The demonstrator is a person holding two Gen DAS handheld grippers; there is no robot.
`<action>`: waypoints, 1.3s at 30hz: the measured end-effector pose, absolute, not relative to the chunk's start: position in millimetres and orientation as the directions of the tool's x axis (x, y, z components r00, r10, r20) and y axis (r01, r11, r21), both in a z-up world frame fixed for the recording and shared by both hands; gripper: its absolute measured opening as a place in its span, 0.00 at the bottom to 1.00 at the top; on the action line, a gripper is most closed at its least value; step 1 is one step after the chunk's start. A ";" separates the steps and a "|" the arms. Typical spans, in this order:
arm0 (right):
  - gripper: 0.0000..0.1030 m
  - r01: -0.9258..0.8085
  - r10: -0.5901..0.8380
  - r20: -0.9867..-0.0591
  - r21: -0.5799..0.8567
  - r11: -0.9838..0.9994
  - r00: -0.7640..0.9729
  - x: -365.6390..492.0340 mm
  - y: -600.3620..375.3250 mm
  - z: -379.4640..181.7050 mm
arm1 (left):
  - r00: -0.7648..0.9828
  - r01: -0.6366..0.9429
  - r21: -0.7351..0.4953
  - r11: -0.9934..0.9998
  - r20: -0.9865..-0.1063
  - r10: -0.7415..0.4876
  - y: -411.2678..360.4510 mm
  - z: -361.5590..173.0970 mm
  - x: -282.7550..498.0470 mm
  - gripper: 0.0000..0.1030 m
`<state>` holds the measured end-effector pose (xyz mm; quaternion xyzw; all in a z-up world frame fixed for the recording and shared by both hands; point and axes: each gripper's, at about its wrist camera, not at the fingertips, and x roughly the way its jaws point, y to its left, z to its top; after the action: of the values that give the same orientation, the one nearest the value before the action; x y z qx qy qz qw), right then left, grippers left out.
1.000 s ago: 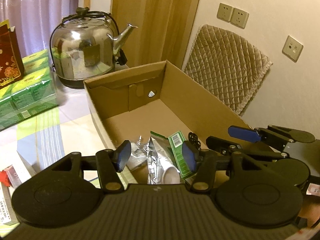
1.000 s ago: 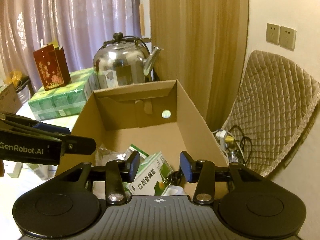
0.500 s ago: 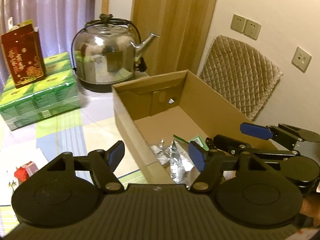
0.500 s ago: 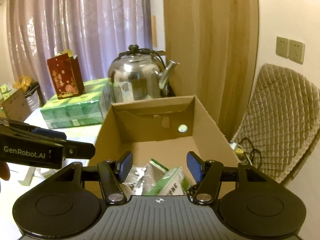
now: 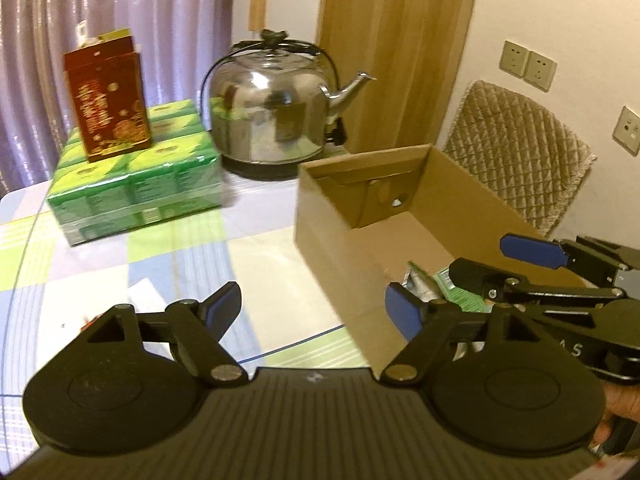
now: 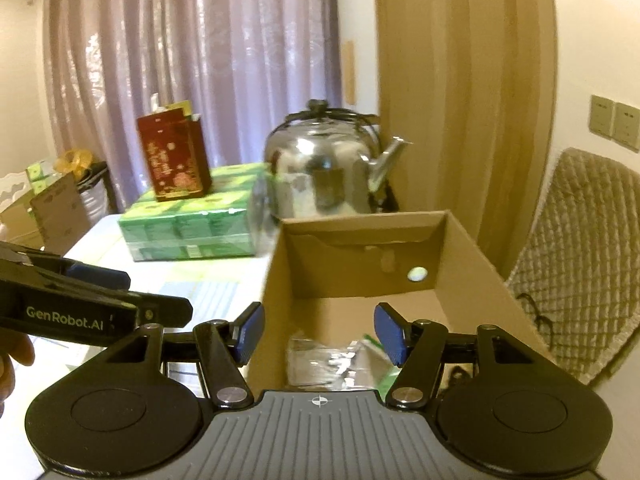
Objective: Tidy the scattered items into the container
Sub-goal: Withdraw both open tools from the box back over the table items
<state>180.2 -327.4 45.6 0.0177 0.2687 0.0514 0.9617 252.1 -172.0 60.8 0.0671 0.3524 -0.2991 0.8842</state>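
From the left wrist view, the bench (image 5: 180,248) wears a checked cloth; ahead-left of the left hand-held gripper (image 5: 314,310) sit green packs (image 5: 136,184) with a red bag (image 5: 106,98) on top, a steel kettle (image 5: 276,112) straight ahead, curtains behind. The box (image 5: 344,248) stands ahead-right, packets (image 5: 452,284) inside. This gripper is spread wide and empty; half a second ago it was nearer the box, now it has drawn back and left over the cloth.

From the right wrist view, the right hand-held gripper (image 6: 319,332) is spread, empty, above the box's near end, foil packets (image 6: 328,364) just beyond its fingers. It has risen since; the kettle (image 6: 320,172) shows higher behind.
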 end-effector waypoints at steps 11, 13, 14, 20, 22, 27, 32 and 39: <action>0.60 -0.207 0.210 -0.512 0.062 0.976 0.833 190.4 -269.5 44.4 | 0.610 0.491 -0.040 0.870 -0.698 -0.376 -99.0 44.3 259.8 0.83; 0.75 -0.235 0.232 -0.511 0.060 0.970 0.827 192.5 -257.7 43.4 | 0.613 0.475 -0.033 0.879 -0.704 -0.358 -85.5 41.3 261.0 0.84; 0.79 -0.248 0.242 -0.509 0.058 0.967 0.826 192.2 -251.8 43.0 | 0.615 0.469 -0.029 0.883 -0.707 -0.350 -78.8 40.1 261.4 0.84; 0.81 -0.322 0.294 -0.519 0.039 0.946 0.802 193.2 -221.8 37.5 | 0.627 0.429 -0.025 0.903 -0.711 -0.317 -43.8 35.8 263.0 0.86; 0.82 -0.337 0.304 -0.526 0.035 0.941 0.794 194.7 -214.3 35.2 | 0.628 0.418 -0.026 0.908 -0.714 -0.309 -34.2 33.9 264.2 0.87; 0.82 -0.371 0.326 -0.561 0.036 0.928 0.760 199.6 -201.0 25.4 | 0.627 0.366 -0.029 0.930 -0.731 -0.269 -2.9 24.3 270.0 0.88; 0.82 -0.404 0.324 -0.605 0.005 0.915 0.727 206.8 -186.5 10.1 | 0.630 0.294 -0.024 0.956 -0.747 -0.212 28.9 9.9 280.5 0.88; 0.82 -0.450 0.312 -0.679 -0.030 0.893 0.664 230.9 -165.8 -21.4 | 0.603 0.291 -0.041 0.956 -0.768 -0.216 39.2 -14.1 296.8 0.88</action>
<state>230.9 -165.8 -21.4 -0.0978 0.3518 0.2099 0.9070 296.8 39.2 -14.1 0.0441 0.4224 -0.1419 0.8942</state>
